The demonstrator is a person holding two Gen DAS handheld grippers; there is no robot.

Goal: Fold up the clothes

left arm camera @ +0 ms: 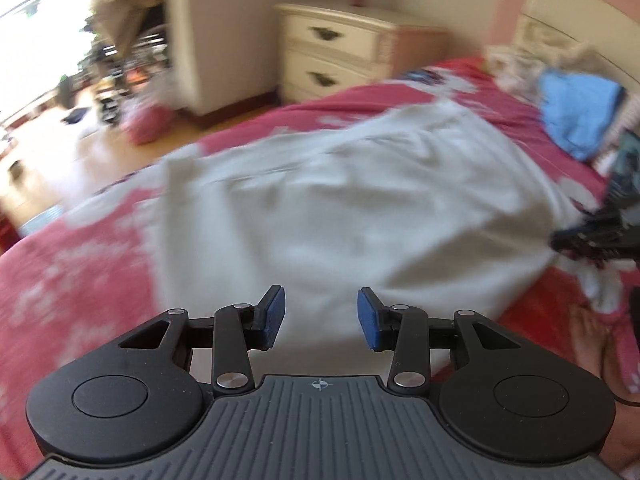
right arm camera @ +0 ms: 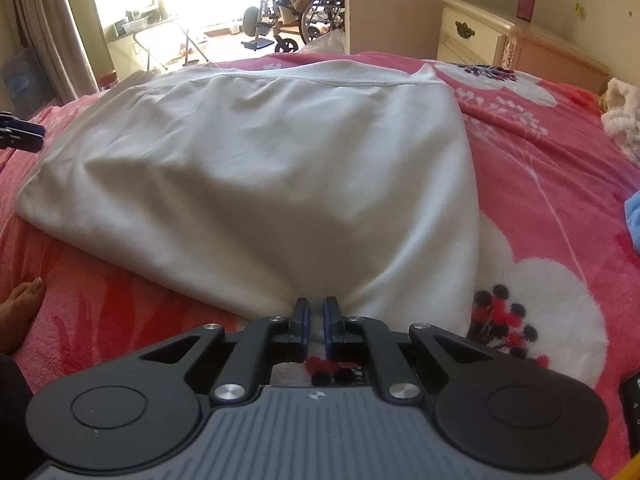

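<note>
Bedroom, with a bed under a pink fleece blanket point(right arm camera: 540, 168) printed with large white flowers. Cream nightstand point(left arm camera: 344, 44) with dark drawer pulls beyond the far side of the bed, against a pale wall. Wheelchair point(right arm camera: 304, 20) in the bright doorway farther back, seen from the right wrist view.

White garment point(right arm camera: 256, 184) spread across the middle of the blanket, folded over on itself, one long hem running along its far edge, soft creases over the top layer. Left wrist view blurred, the same white garment point(left arm camera: 340, 208) filling the centre of that picture.

Right gripper point(right arm camera: 316, 320) at the near edge of the garment, blue pads nearly pressed together, a bunched bit of white cloth pinched between them and drawn into a small peak. Same gripper visible as a dark shape at the right edge of the left wrist view point(left arm camera: 592, 236), at the garment's corner.

Left gripper point(left arm camera: 322, 316) hanging above the near part of the garment, blue pads spread apart, nothing between them, white cloth showing in the gap below. A tip of it visible at the left edge of the right wrist view point(right arm camera: 20, 132), just off the garment's left side.

Blue clothing point(left arm camera: 576, 112) heaped near the headboard, well apart from the white garment. Bare foot point(right arm camera: 20, 312) resting on the blanket, near the garment's left corner.
</note>
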